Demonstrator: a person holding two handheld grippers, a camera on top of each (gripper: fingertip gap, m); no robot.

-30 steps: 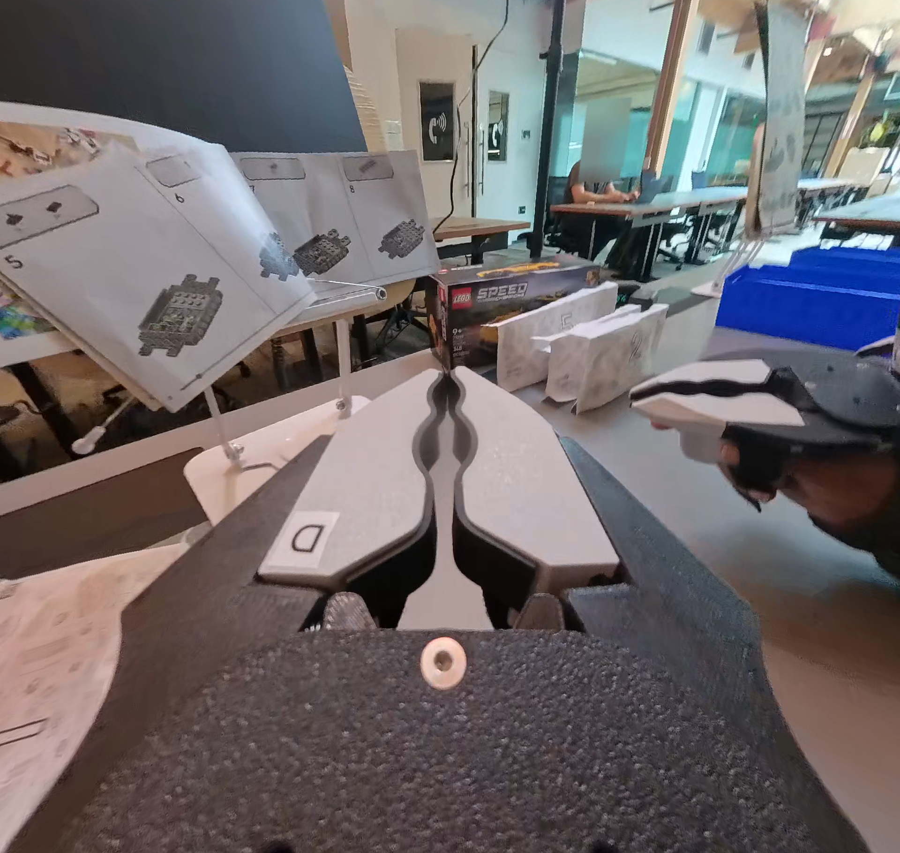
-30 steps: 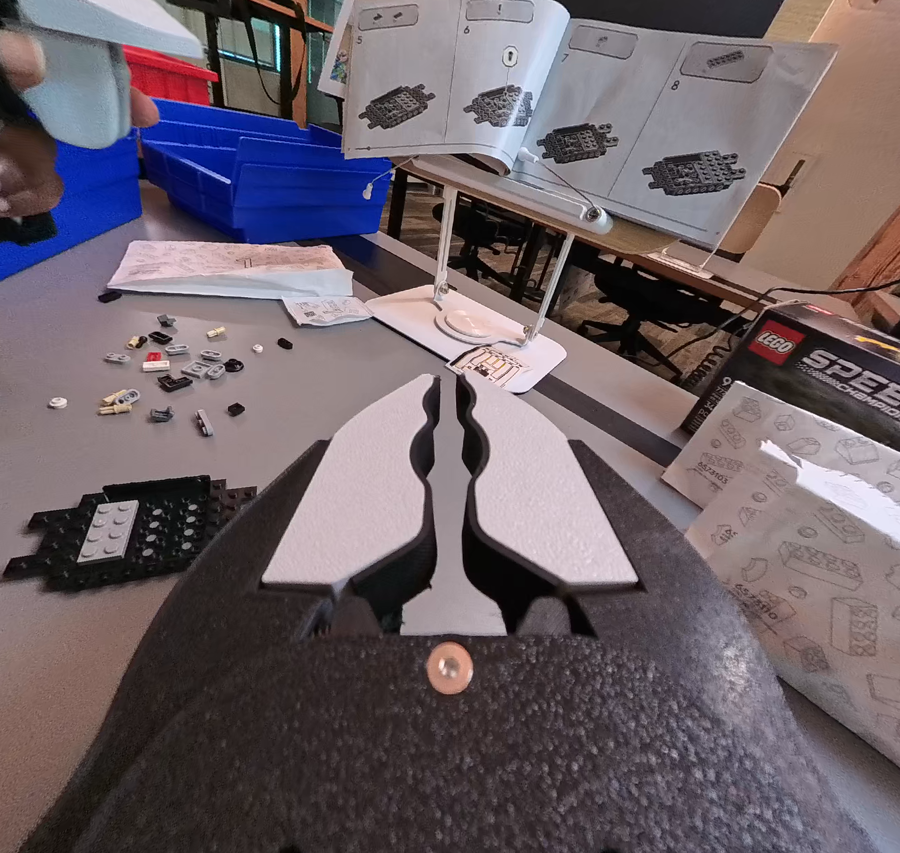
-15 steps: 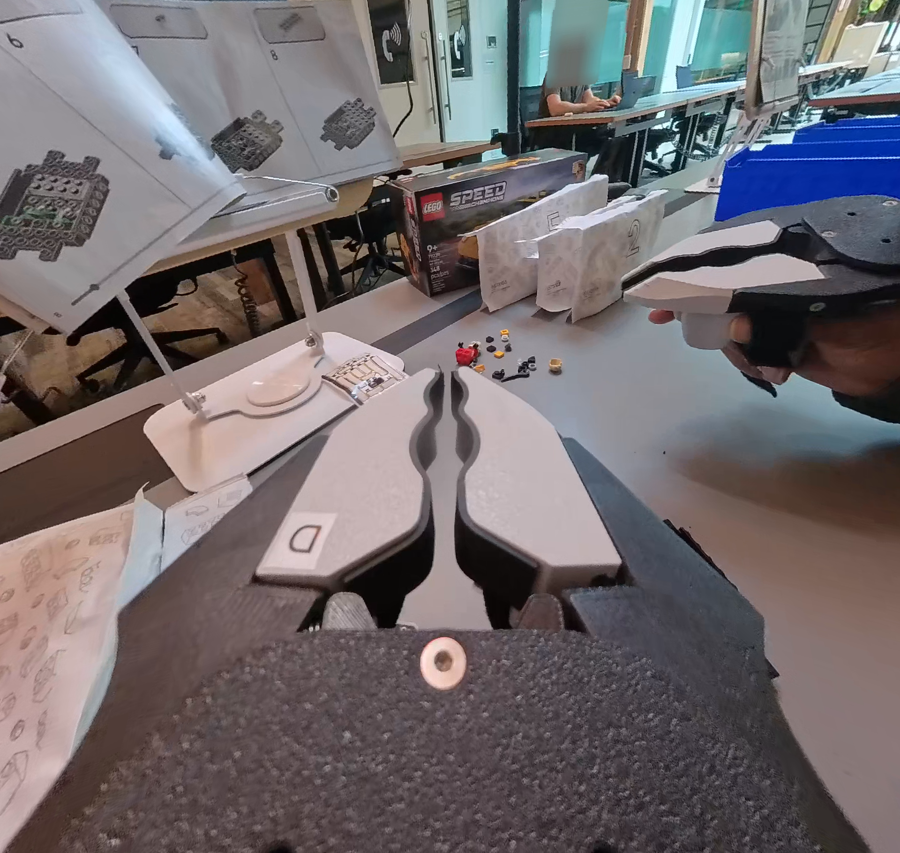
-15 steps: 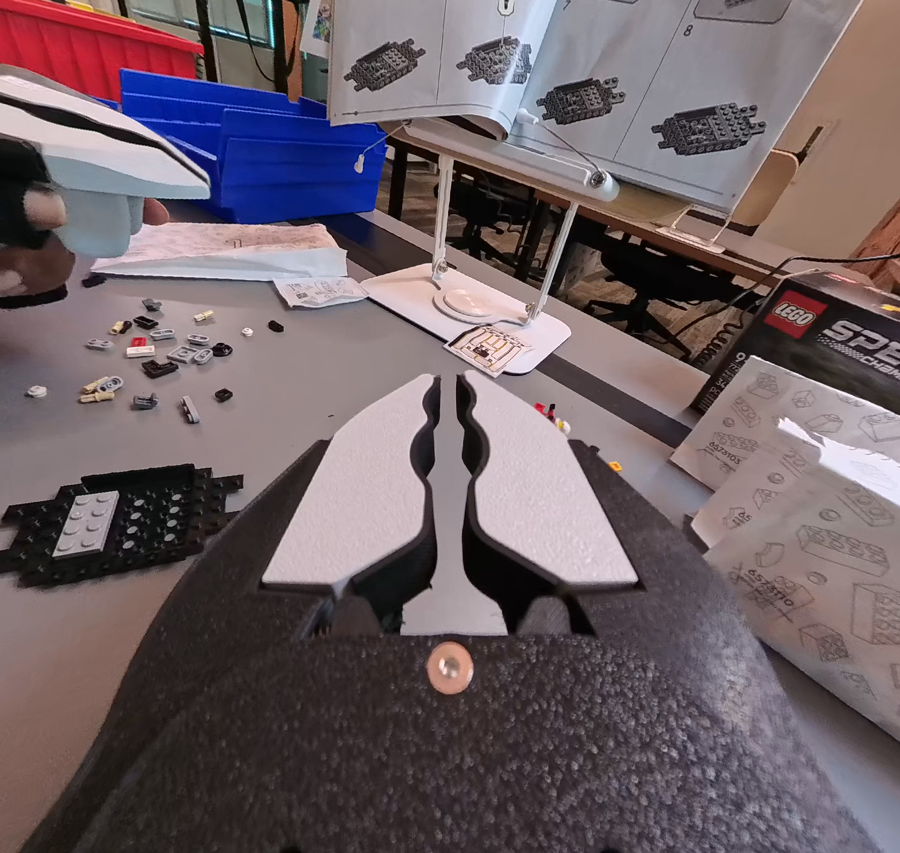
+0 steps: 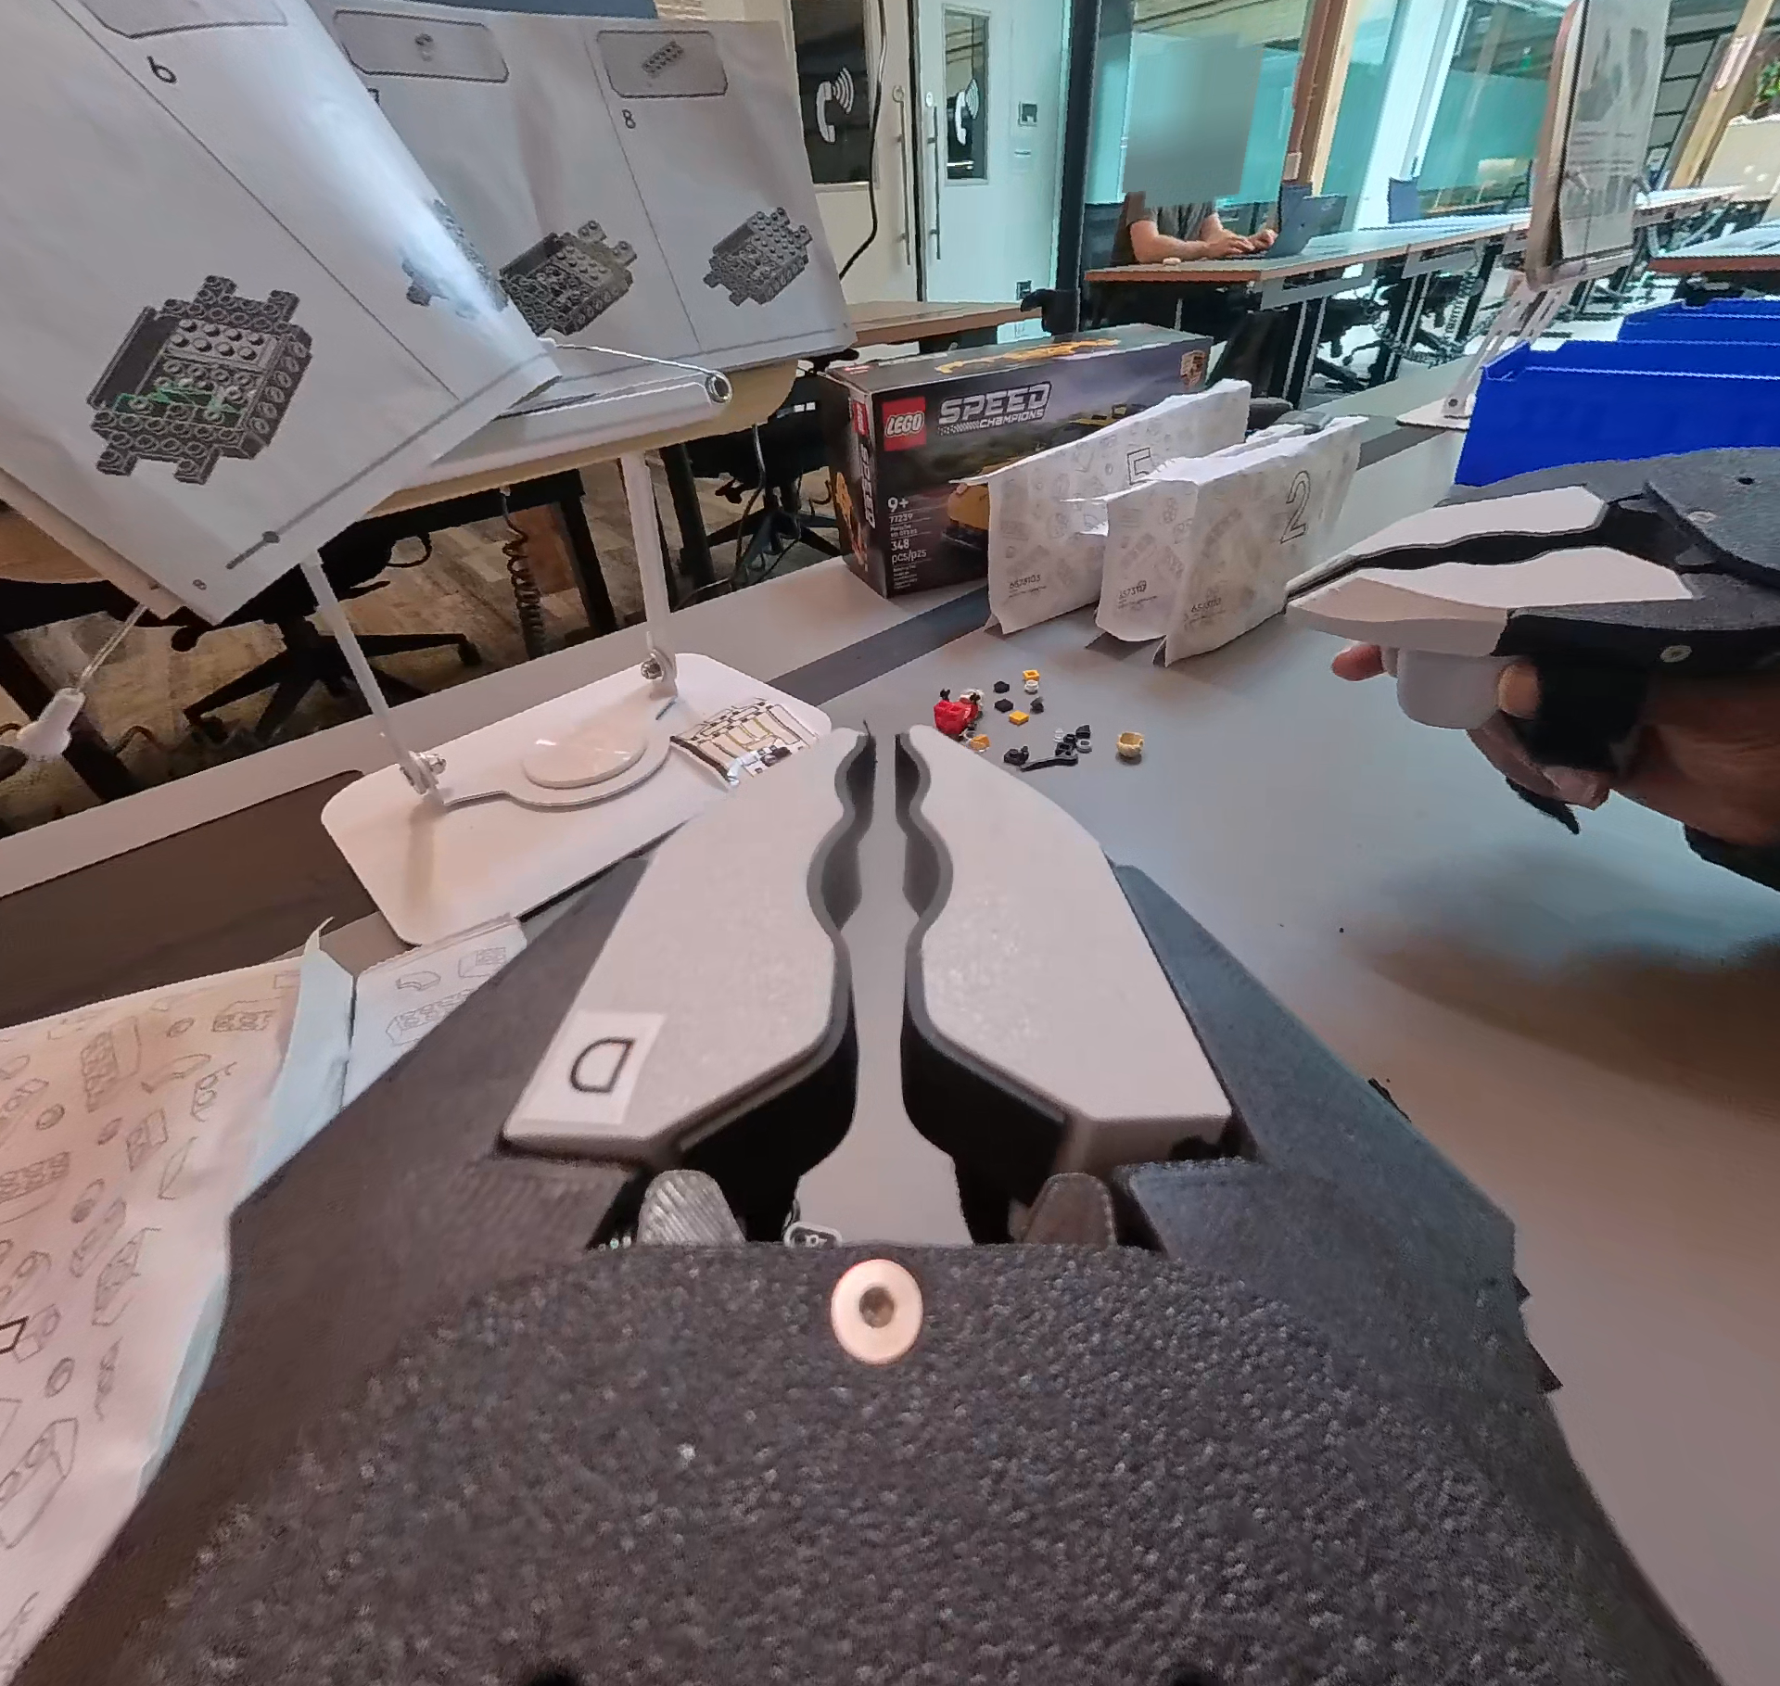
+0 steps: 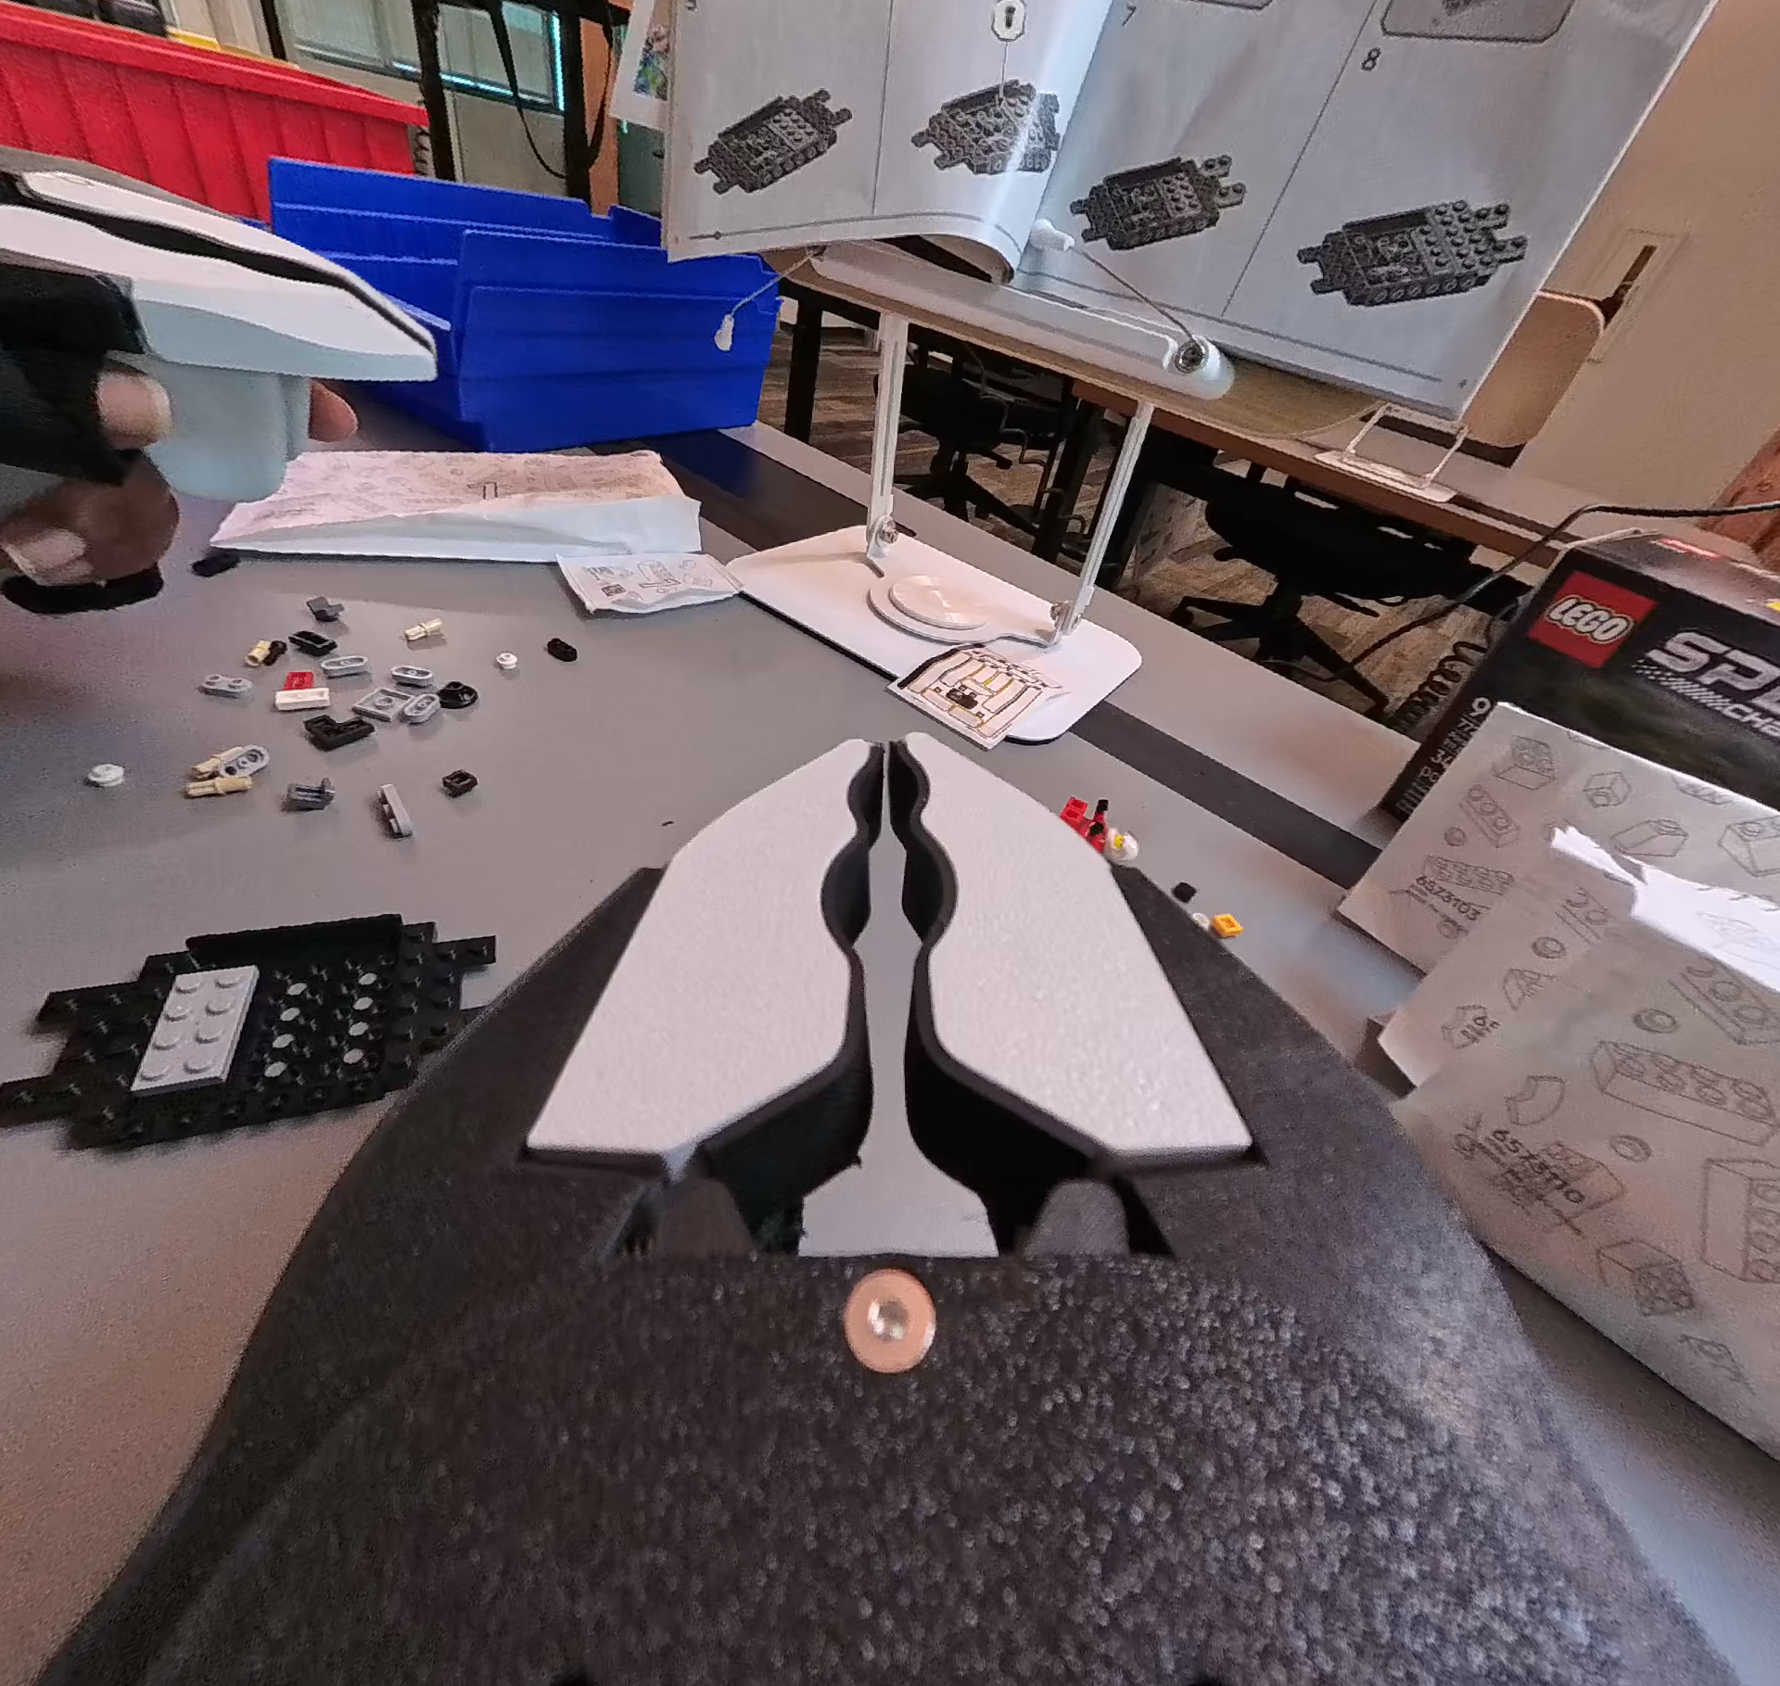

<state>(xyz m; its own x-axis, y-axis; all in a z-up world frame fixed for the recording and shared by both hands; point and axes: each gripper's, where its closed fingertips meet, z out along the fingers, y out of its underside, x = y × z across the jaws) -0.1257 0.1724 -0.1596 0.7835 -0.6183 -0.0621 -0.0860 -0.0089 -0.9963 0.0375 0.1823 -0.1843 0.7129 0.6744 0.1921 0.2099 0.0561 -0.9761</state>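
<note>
My left gripper is shut with only a thin slit at the tips and nothing between them. It hovers over the grey table, just short of a cluster of small bricks with a red piece. It also shows in the right wrist view, held by a hand. My right gripper is shut, tips touching, with nothing in them. It shows at the right of the left wrist view. A black studded base plate carrying a light grey plate lies to its left, beyond scattered small grey and black pieces.
An open instruction booklet sits on a white stand with a sticker sheet on its base. A dark set box and printed paper bags stand at the right. Blue bins and a flat paper bag lie at the back left. The grippers' ends are close to 15 cm from one another.
My right gripper's fingertips closed from a narrow gap to touching, on nothing. Both grippers tilted down toward the table, and the left gripper came lower in the right wrist view.
</note>
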